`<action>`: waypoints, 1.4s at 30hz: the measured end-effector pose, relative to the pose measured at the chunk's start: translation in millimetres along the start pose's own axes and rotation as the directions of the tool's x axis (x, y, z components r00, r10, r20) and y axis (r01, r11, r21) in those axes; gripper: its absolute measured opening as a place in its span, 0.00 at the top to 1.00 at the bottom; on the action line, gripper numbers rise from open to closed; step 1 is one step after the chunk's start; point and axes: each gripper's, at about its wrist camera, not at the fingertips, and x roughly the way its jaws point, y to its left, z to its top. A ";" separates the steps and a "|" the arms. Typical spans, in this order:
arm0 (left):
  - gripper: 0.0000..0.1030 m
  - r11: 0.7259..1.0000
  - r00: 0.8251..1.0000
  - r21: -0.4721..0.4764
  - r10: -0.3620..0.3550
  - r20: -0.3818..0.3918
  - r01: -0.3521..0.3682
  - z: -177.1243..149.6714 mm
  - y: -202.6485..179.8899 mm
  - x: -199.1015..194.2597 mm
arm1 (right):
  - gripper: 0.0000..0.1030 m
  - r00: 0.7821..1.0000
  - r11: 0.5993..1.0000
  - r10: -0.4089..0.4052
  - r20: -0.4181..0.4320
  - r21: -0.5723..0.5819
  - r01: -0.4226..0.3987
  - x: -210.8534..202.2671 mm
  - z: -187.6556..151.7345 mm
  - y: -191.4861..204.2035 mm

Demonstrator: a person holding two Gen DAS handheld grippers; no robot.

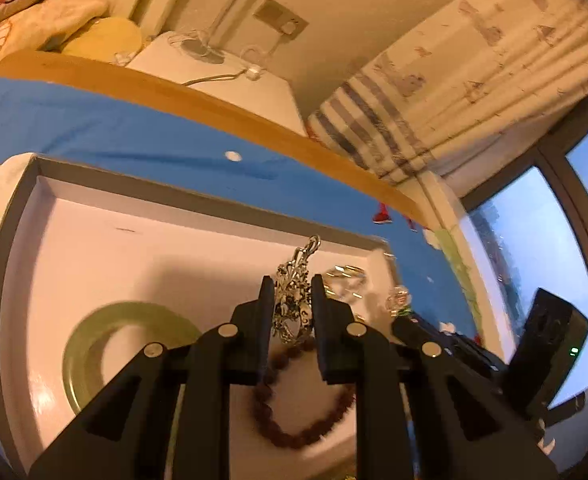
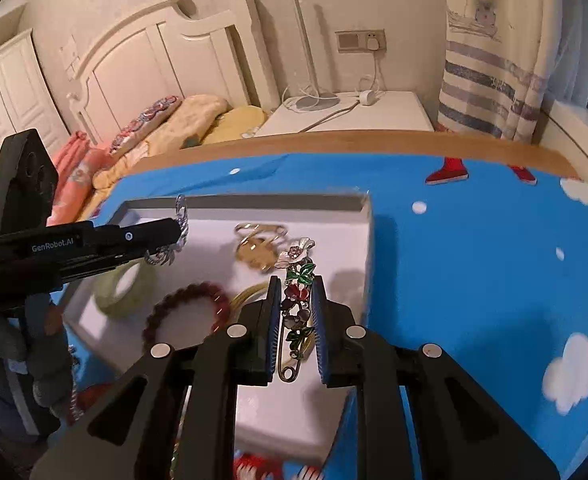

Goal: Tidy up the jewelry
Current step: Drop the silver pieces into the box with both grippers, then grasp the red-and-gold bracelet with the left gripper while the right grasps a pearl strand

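1. Now your left gripper is clamped on a silver chain piece, above the white tray.
2. Below lie a green bangle, a brown bead bracelet and gold pieces.
3. Your right gripper pinches a flowered brooch pin over the tray's right side.
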 end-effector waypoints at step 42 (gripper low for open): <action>0.02 0.924 0.911 0.091 0.342 0.229 -0.370 -192.8 48.7 -190.3 | 0.46 0.988 0.985 0.146 0.059 -0.100 -0.139 -64.6 -78.0 59.6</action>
